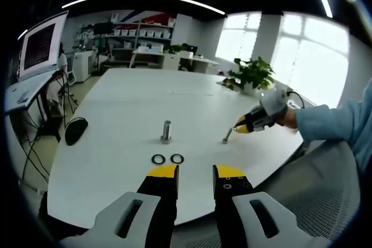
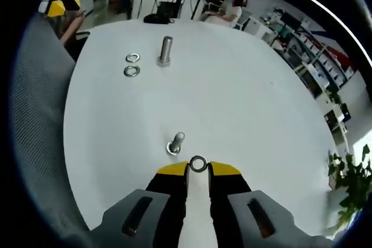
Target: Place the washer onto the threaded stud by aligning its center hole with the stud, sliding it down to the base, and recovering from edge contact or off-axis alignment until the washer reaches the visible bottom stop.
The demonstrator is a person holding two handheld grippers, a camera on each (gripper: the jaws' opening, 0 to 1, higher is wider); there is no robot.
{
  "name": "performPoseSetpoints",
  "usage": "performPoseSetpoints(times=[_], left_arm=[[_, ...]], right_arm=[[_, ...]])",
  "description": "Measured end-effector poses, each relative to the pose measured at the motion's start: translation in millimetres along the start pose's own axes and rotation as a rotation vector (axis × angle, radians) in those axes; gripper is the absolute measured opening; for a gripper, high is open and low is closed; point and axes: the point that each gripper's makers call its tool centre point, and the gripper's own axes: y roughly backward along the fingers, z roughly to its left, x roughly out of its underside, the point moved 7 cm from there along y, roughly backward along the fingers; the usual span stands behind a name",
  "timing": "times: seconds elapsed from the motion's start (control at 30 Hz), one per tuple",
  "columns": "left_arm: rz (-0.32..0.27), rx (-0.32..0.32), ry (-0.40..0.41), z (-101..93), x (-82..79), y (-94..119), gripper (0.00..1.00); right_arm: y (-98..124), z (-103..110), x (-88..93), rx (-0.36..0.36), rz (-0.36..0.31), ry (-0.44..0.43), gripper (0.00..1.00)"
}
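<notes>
Right gripper pinches a small silver metal washer just short of the short threaded steel stud; tilted approach could catch its edge. Left gripper idles open.

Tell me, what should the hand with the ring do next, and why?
Probably ease the right gripper forward a little so the washer hangs over the small stud, then lower it. The washer is pinched at the jaw tips, and the stud stands bare on the table just ahead and slightly to one side, so the hole is not yet lined up over it.
</notes>
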Motion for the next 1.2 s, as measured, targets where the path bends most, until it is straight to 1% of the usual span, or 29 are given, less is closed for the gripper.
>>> performPoseSetpoints(times=[0.03,0.1,0.17,0.23,0.33,0.43,0.57,0.83,0.97,1.07,1.2], left_arm=[[0.001,0.000,0.000,0.0,0.1,0.0,0.21],[0.001,0.000,0.000,-0.1,0.1,0.0,0.21],[0.001,0.000,0.000,0.0,0.1,0.0,0.21],[0.002,0.000,0.000,0.0,0.1,0.0,0.21],[0.003,0.000,0.000,0.0,0.2,-0.1,0.21],[0.003,0.000,0.000,0.0,0.3,0.0,0.21],[0.006,-0.001,0.001,0.1,0.4,0.0,0.21],[0.008,-0.003,0.001,0.4,0.5,-0.1,0.21],[0.006,-0.005,0.002,0.5,0.5,0.0,0.21],[0.006,-0.005,0.003,0.7,0.4,0.0,0.21],[0.005,-0.006,0.003,0.6,0.4,0.0,0.21]], right_arm=[[0.9,-2.3,-0.5,0.016,-0.004,-0.002,0.15],[3.2,-7.1,-3.2,0.035,-0.031,-0.035,0.15],[6.1,-9.0,-6.3,0.043,-0.062,-0.074,0.15],[8.2,-12.7,-7.1,0.052,-0.080,-0.090,0.15],[10.1,-12.0,-10.7,0.043,-0.106,-0.109,0.15],[10.4,-9.8,-15.1,0.038,-0.122,-0.097,0.15],[9.0,-3.6,-21.5,-0.012,-0.158,-0.096,0.15],[5.8,5.9,-23.9,-0.071,-0.165,-0.084,0.15],[3.3,10.0,-22.8,-0.101,-0.154,-0.083,0.15],[2.2,13.4,-23.4,-0.130,-0.164,-0.085,0.15],[0.6,14.1,-22.9,-0.128,-0.145,-0.072,0.15]])
